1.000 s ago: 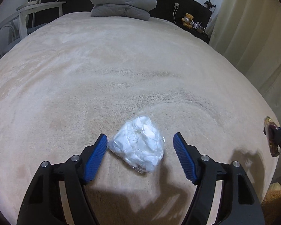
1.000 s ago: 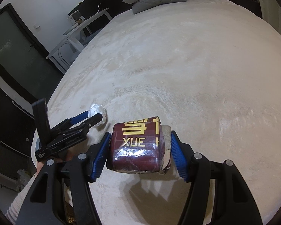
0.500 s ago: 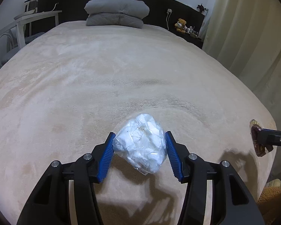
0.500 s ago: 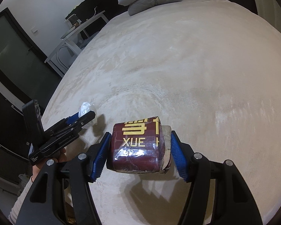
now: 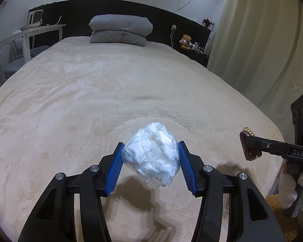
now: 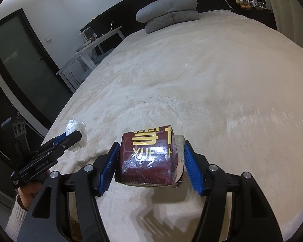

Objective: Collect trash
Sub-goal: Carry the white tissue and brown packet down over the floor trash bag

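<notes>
My left gripper [image 5: 150, 157] is shut on a crumpled white plastic bag [image 5: 153, 157] and holds it above the beige bed cover [image 5: 91, 100]. My right gripper [image 6: 150, 157] is shut on a dark red packet with gold lettering [image 6: 149, 159], also lifted off the bed. In the left wrist view the right gripper [image 5: 250, 148] shows at the right edge with the red packet [image 5: 247, 151] in it. In the right wrist view the left gripper [image 6: 70, 139] shows at the left with the white bag [image 6: 75, 127].
Grey folded pillows [image 5: 120, 29] lie at the head of the bed. A white desk and chair [image 5: 20, 40] stand to the left. A teddy bear [image 5: 185, 41] sits on a dark nightstand. Curtains [image 5: 252, 50] hang on the right. A dark door [image 6: 20, 60] is at the left.
My left gripper closed on the white bag and lifted it off the bed. Both grippers rose and tilted up. The right gripper kept holding the red packet.
</notes>
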Demonstrator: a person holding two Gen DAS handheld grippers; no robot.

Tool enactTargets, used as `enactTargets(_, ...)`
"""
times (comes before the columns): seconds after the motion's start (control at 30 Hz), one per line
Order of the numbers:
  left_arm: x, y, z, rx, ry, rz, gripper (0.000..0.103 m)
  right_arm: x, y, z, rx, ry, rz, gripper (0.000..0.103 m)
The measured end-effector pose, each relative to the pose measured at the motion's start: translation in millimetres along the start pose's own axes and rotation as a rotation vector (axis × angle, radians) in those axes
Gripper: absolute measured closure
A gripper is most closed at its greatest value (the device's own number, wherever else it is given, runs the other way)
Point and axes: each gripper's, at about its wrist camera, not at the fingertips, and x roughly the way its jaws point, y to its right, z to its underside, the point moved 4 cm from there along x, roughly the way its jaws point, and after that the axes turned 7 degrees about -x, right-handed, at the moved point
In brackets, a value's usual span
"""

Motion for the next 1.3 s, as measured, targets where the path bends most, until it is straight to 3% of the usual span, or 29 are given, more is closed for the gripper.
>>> enactTargets(0.5,-68.8,25.2,49.9,-0.023,0.074,0.040,0.051,-56.7,-31.3,59.6,-0.087,0.107,0.014,0.041)
enactTargets(0.97,-125.3,48.4,104.8,-0.014,0.126,0.077,0.051,-106.8,-59.0,127.7,-0.124,0.145,0.022,0.041)
enactTargets(1.3,-160.7,74.9,152.3,0.019,0.117,0.089,0.051,-143.9,-81.6,173.7,-0.134,0.163,-0.010,0.041)
